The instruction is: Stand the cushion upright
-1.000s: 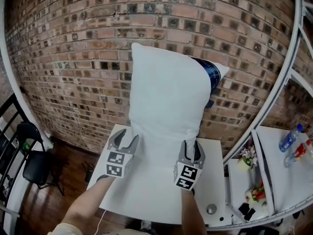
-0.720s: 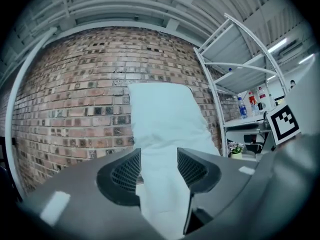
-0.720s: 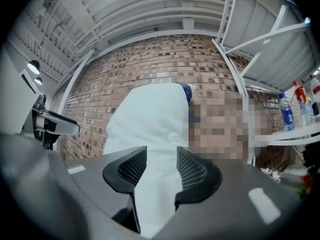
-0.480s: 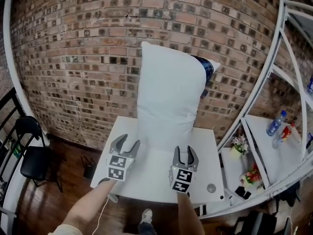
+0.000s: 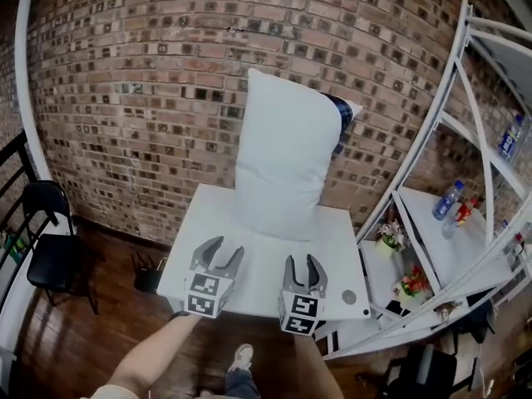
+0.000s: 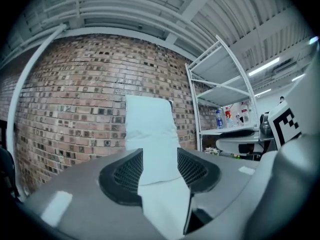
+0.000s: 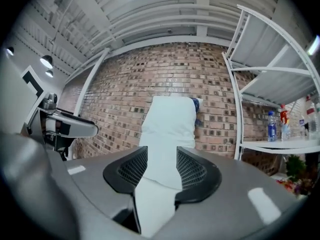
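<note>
The white cushion point(image 5: 283, 156) stands upright on the white table point(image 5: 208, 223) and leans against the brick wall point(image 5: 141, 81). It shows straight ahead in the left gripper view point(image 6: 150, 129) and in the right gripper view point(image 7: 167, 129). My left gripper point(image 5: 224, 252) hovers open over the table's near edge, well short of the cushion, with nothing between its jaws. Beside it my right gripper point(image 5: 302, 264) is also open and empty. Both point level at the cushion, which neither touches. A dark blue thing point(image 5: 341, 110) peeks out behind the cushion's top right corner.
A white shelf rack point(image 5: 465, 140) stands to the right, with bottles point(image 5: 446, 199) and small flowers point(image 5: 389, 238) on its shelves. A small round object point(image 5: 349, 297) lies at the table's near right corner. A black chair point(image 5: 50, 248) stands on the wooden floor at the left.
Both grippers have drawn back from the cushion's base to the table's near edge. The cushion has stayed upright against the wall.
</note>
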Demonstrator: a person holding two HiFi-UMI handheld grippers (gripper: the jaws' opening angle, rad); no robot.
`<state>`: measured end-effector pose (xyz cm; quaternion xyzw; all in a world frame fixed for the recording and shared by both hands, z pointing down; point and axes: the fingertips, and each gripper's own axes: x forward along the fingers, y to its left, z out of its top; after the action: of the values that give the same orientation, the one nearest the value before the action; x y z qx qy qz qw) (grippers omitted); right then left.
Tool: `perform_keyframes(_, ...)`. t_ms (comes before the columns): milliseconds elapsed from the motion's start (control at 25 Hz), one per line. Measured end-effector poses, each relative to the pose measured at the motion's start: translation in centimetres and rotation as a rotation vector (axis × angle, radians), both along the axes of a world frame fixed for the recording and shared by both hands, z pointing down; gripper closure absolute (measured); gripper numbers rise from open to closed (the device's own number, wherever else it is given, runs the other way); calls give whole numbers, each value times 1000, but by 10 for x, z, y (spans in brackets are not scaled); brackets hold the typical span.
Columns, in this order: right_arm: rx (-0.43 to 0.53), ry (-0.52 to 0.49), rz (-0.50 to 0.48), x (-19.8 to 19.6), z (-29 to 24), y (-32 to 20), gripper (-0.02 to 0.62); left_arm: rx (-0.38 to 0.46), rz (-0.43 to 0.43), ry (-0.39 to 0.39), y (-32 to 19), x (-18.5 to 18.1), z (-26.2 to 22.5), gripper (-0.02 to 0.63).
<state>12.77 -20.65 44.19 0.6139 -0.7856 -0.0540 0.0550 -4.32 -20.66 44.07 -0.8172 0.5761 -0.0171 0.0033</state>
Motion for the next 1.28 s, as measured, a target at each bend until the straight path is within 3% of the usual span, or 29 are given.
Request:
perform_keyframes(280,37,13,-59,-35,-17,93,442,37,106,111,92,19,-6,416)
perform_keyframes(560,107,-54,-145,-61,-43,173,560,43,197,203,170,45,-11,514)
perform_keyframes(920,86,-89,-208,-70,-37,206,594,58,217,186,203,65,-17,606)
perform_keyframes(1280,56,-105,-233,-72,-29,207,595,20,183,157,200,66,0,606)
